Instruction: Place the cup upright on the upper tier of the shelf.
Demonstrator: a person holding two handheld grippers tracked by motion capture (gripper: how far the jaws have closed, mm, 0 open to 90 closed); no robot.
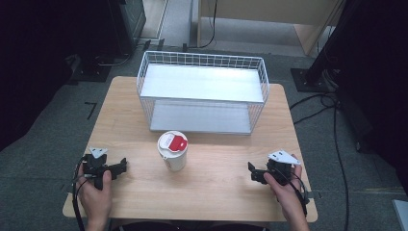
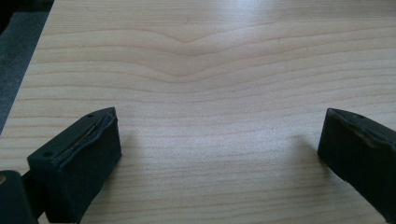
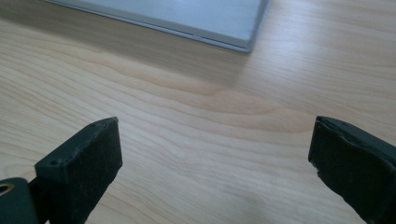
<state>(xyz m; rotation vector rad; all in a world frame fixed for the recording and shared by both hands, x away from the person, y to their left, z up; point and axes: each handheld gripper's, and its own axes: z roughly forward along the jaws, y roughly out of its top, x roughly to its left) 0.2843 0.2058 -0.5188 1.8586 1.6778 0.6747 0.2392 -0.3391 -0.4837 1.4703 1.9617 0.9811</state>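
Cup [image 1: 172, 151] = landmark. White, with a white lid and red tab, upright on the wooden table [image 1: 216, 187], about mid-table.

Left gripper [image 1: 121, 167]: left of the cup and slightly nearer the person, resting low on the table, jaws pointing toward the cup, near but not touching. In the left gripper view [image 2: 219, 140] its jaws stand wide apart, nothing between them, bare wood grain ahead.

Right gripper [image 1: 251, 172]: right of the cup, farther off than the left one, also low on the table, jaws pointing toward the cup. The right gripper view [image 3: 215, 144] shows its jaws spread wide, nothing between them.

Surroundings: white wire rack [image 1: 202, 91] directly behind the cup, two metal shelves, its front edge just beyond the cup. Bare table between each gripper and the cup. The right gripper view catches a corner of the rack's bottom shelf [image 3: 219, 23] beyond the jaws.

Off the table: black stands and cables [image 1: 332, 120] on the grey floor to the right of the cup and beyond, dark equipment to the far left.

Limits: the cup's print is too small to read. Both forearms are cut off by the bottom edge of the high view. The hands cover the gripper handles.
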